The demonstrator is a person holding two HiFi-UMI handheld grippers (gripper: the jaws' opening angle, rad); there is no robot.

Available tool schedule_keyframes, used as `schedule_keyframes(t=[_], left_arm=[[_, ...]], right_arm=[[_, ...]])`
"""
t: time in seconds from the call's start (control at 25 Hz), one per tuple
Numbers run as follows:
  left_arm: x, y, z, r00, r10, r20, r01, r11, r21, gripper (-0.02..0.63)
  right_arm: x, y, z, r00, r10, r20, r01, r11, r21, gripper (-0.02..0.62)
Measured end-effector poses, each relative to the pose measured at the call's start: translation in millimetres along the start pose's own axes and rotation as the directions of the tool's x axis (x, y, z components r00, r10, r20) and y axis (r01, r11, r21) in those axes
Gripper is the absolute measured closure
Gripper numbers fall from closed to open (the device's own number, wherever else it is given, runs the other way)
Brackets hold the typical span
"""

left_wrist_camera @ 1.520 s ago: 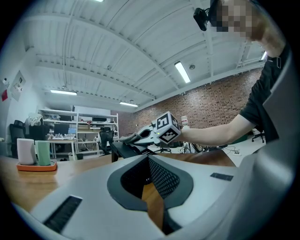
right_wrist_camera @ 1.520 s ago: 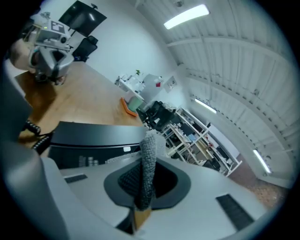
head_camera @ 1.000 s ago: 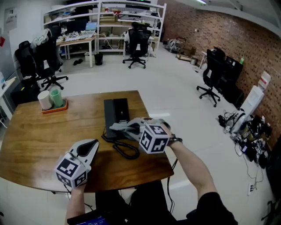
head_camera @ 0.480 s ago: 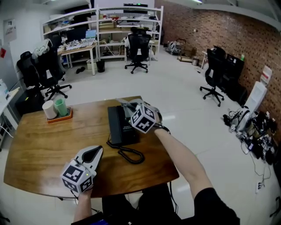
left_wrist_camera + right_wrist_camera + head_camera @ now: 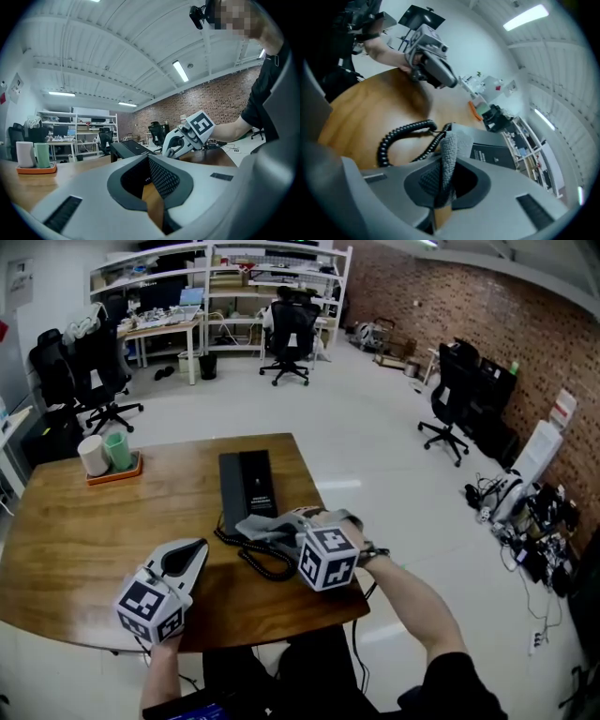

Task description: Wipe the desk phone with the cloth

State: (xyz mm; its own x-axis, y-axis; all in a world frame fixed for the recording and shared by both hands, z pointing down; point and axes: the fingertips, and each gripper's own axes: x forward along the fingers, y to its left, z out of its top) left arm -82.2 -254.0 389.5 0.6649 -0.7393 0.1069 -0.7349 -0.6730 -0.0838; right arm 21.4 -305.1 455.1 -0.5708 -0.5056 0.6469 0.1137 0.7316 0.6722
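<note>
The black desk phone (image 5: 246, 482) lies lengthwise on the wooden table (image 5: 75, 531), its coiled cord (image 5: 269, 565) looping off the near end. My right gripper (image 5: 274, 527) is shut on a grey cloth (image 5: 264, 524), which rests at the phone's near end. In the right gripper view the cloth (image 5: 450, 152) stands pinched between the jaws, with the phone (image 5: 494, 153) and cord (image 5: 401, 136) just beyond. My left gripper (image 5: 190, 552) rests on the table to the left of the cord, jaws together and nothing in them. It sees the phone (image 5: 127, 147) ahead.
An orange tray with a white cup and a green cup (image 5: 109, 454) sits at the table's far left corner. The table's front edge runs just below both grippers. Office chairs (image 5: 291, 329) and shelving stand on the floor beyond.
The right gripper, with the cloth, went up along the phone to its far end half a second ago and has come back to the near end. The left gripper stayed in place.
</note>
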Motion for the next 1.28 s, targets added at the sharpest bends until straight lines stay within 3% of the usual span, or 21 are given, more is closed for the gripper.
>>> schedule_keyframes(t=[0.08,0.16,0.24,0.32,0.4,0.48,0.68,0.88,1.12,1.28], left_arm=[[-0.1,2.1,-0.5,1.000,0.000,-0.002,0.000,1.000,0.000,0.612],[-0.4,3.6,-0.8,1.000,0.002,-0.002,-0.002,1.000,-0.001,0.612],[-0.3,4.0,-1.9,1.000,0.005,-0.001,-0.005,1.000,-0.006,0.612],[-0.5,4.6,-3.4,1.000,0.008,-0.001,-0.008,1.000,-0.016,0.612],[-0.8,6.1,-4.5,1.000,0.011,0.001,-0.011,1.000,-0.027,0.612],[-0.8,6.9,-4.7,1.000,0.015,0.003,-0.015,0.999,-0.032,0.612],[-1.1,2.4,-0.3,1.000,0.014,0.002,-0.014,1.000,-0.023,0.612],[-1.0,3.2,1.8,1.000,0.011,0.001,-0.011,1.000,-0.004,0.612],[-1.2,3.5,0.8,1.000,0.009,0.000,-0.009,1.000,0.001,0.612],[-2.2,5.3,0.7,1.000,0.016,0.009,-0.016,1.000,-0.006,0.612]], right_arm=[[-5.0,-10.0,1.6,1.000,0.000,0.015,0.000,1.000,0.013,0.569],[-6.4,-55.9,-3.5,0.991,-0.130,0.036,0.125,0.986,0.114,0.569],[-4.4,-113.5,-18.2,0.954,-0.298,0.017,0.284,0.926,0.249,0.569],[2.3,-160.6,-35.0,0.909,-0.416,-0.022,0.395,0.843,0.366,0.569],[14.1,-191.9,-47.2,0.878,-0.475,-0.057,0.451,0.780,0.433,0.569],[30.0,-205.6,-55.7,0.873,-0.479,-0.090,0.465,0.763,0.449,0.569],[42.5,-182.3,-58.1,0.912,-0.395,-0.108,0.404,0.825,0.396,0.571],[25.2,-116.8,-36.1,0.949,-0.308,-0.064,0.314,0.915,0.254,0.571],[6.2,-35.7,-14.0,0.982,-0.187,0.002,0.183,0.962,0.201,0.571],[-7.5,6.3,-3.4,0.999,-0.033,0.023,0.029,0.984,0.175,0.569]])
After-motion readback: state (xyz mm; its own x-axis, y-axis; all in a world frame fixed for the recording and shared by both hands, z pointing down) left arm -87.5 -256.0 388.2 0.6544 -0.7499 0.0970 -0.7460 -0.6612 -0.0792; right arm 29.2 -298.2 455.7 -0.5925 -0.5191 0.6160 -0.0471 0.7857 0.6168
